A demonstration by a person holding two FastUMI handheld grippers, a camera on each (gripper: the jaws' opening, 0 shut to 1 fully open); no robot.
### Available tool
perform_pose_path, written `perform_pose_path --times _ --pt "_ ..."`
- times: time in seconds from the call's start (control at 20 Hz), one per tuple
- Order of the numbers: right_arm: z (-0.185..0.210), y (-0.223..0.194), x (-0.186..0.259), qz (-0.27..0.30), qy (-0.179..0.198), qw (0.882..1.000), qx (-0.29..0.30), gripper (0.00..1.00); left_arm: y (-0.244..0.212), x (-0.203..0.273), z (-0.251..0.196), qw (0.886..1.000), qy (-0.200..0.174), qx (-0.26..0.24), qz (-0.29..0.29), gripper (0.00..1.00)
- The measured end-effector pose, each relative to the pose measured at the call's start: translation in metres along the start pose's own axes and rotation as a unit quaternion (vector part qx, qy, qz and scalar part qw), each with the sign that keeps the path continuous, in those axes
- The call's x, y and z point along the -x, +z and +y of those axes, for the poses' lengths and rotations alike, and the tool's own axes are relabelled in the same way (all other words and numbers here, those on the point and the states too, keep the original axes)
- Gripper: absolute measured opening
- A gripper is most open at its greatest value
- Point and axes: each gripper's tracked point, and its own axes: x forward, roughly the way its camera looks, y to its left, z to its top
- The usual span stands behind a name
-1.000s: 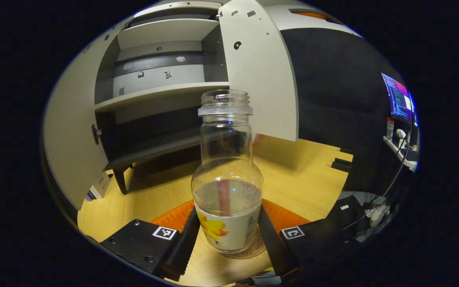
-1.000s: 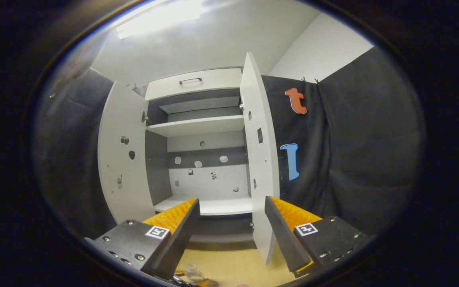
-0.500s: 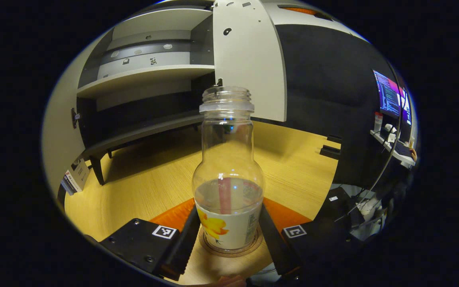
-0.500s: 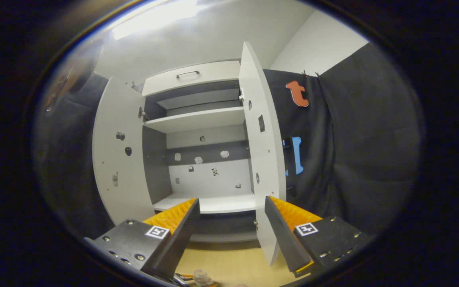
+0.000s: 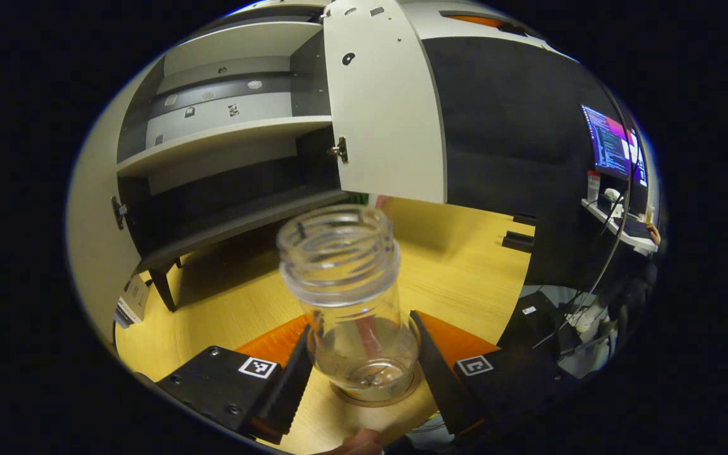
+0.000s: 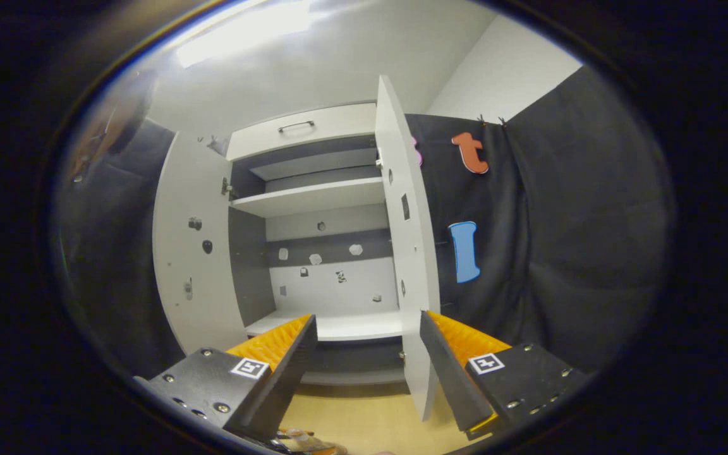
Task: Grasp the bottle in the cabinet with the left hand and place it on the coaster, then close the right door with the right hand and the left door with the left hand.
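Clear glass bottle (image 5: 351,303) is seated on the coaster (image 5: 373,397), in front of the cabinet (image 5: 225,136). Left gripper (image 5: 361,373) is spread, jaws flanking the bottle base; contact cannot be judged. Right gripper (image 6: 369,354) is held open, empty, facing the right door (image 6: 408,253). Placement looks done; right door to be pushed shut next.

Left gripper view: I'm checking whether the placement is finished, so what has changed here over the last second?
The left gripper carried the bottle over the coaster and set it down, then rose, so the view looks down into the bottle's mouth. Whether the fingers have let go is unclear. Both cabinet doors stayed open; the right gripper stayed open and empty.
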Motion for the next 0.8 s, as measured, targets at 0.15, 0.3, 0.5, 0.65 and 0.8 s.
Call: perform_pose_path --times 0.15,0.3,0.5,0.65,0.8 --pt "-0.01 0.019 0.007 -0.019 -0.007 1.0 -0.005 0.99 0.04 0.016 -0.002 1.0 -0.008 0.003 -0.029 0.88" --pt "-0.028 0.026 0.016 -0.024 -0.022 0.999 0.005 0.94 0.08 0.033 -0.001 0.999 -0.012 -0.009 -0.051 0.88" --pt "-0.052 0.04 0.021 -0.031 -0.04 0.999 0.007 0.99 0.14 0.064 0.001 0.996 -0.002 -0.033 -0.088 0.88" --pt "-0.078 0.049 0.021 -0.036 -0.061 0.997 0.023 0.99 0.185 0.089 0.004 0.992 0.009 -0.034 -0.12 0.88" --pt "-0.099 0.053 0.023 -0.034 -0.066 0.996 0.052 0.99 0.22 0.104 0.019 0.992 0.027 -0.01 -0.126 0.87"
